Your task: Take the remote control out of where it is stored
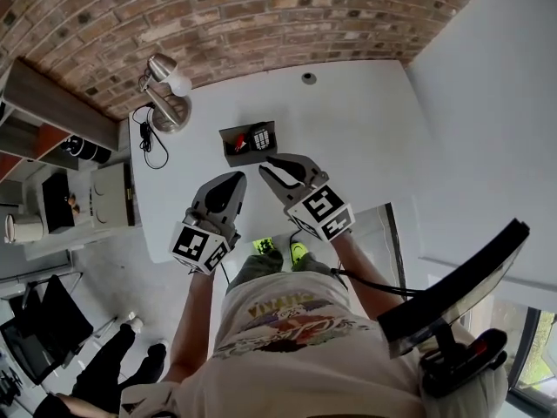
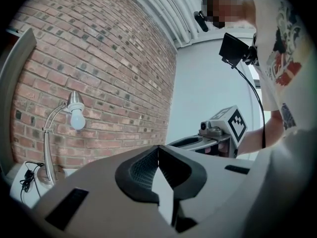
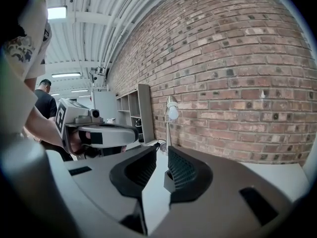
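The black remote control stands in a small dark holder on the white table, next to a red item. Both grippers hover just short of the holder on its near side. My left gripper is shut, its pads meeting at the tips with nothing between them. My right gripper is slightly open with a narrow gap and holds nothing. Through that gap a small grey box, apparently the holder, shows on the table ahead.
A silver desk lamp and a black cable sit at the table's left end by the brick wall. A small round fitting lies farther back. Shelving stands to the left, and a dark screen at lower right.
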Action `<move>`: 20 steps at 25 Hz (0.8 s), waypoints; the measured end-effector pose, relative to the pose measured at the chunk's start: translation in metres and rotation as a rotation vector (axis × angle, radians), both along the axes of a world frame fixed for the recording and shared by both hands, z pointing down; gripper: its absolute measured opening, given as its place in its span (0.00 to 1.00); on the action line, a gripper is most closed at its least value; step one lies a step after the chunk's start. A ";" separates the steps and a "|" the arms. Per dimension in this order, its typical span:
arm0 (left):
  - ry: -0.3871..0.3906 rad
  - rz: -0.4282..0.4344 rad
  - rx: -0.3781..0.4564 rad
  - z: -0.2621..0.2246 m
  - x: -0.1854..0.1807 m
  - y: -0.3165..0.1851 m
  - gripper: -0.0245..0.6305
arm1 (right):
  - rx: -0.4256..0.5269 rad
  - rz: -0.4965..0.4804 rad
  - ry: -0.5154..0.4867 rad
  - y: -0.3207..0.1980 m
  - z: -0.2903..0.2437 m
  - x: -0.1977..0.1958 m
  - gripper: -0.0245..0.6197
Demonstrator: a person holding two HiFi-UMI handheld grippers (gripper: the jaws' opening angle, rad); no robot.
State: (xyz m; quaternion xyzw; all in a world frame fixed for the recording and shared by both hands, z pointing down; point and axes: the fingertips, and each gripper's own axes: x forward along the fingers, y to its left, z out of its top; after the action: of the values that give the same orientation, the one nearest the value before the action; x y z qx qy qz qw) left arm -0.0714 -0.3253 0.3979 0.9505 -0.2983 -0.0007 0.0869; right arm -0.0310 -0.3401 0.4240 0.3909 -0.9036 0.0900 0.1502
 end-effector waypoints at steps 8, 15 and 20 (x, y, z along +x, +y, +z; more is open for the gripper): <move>0.007 0.026 -0.034 0.017 -0.002 -0.011 0.04 | -0.019 0.031 0.009 -0.011 0.022 0.001 0.15; -0.001 0.026 -0.019 0.027 -0.002 -0.027 0.04 | -0.036 0.073 0.018 -0.030 0.041 0.006 0.17; 0.001 0.010 -0.018 0.036 -0.004 -0.040 0.04 | -0.037 0.070 0.013 -0.040 0.051 0.002 0.19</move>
State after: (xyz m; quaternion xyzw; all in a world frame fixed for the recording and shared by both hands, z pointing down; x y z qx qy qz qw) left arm -0.0750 -0.3651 0.4336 0.9511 -0.2937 0.0017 0.0954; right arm -0.0289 -0.3805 0.4754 0.4201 -0.8865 0.1093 0.1603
